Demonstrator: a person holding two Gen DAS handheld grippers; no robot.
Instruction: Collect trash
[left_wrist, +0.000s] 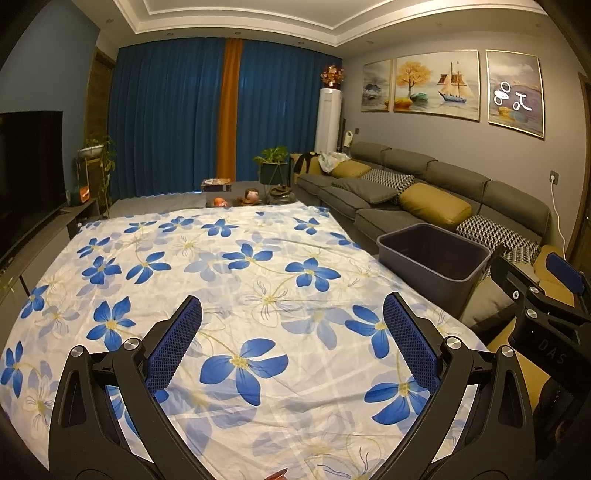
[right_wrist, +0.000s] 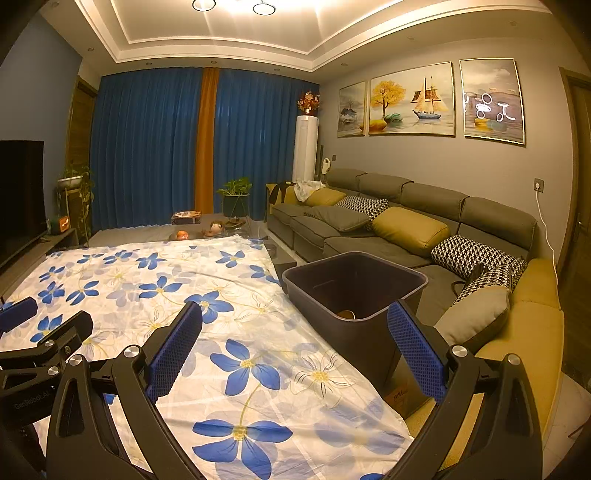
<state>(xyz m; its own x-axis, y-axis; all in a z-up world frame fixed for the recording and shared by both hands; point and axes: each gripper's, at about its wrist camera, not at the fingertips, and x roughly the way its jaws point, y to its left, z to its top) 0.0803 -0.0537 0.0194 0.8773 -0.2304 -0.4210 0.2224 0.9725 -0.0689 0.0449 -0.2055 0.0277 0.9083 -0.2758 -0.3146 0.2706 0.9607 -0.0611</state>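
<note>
Bin (right_wrist: 354, 291) contents: brown item, right wrist view only | left gripper (left_wrist: 291, 332) empty

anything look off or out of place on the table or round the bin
Nothing spilled or damaged. The flowered cloth is lightly wrinkled, with no trash on it in view. The grey bin stands upright at the table's right edge, one small brownish item inside. Clothes lie heaped on the sofa's far end.

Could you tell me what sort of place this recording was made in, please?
Most likely a home living room: a long grey sofa with cushions, a TV on a low stand, and blue curtains across the far wall.
</note>
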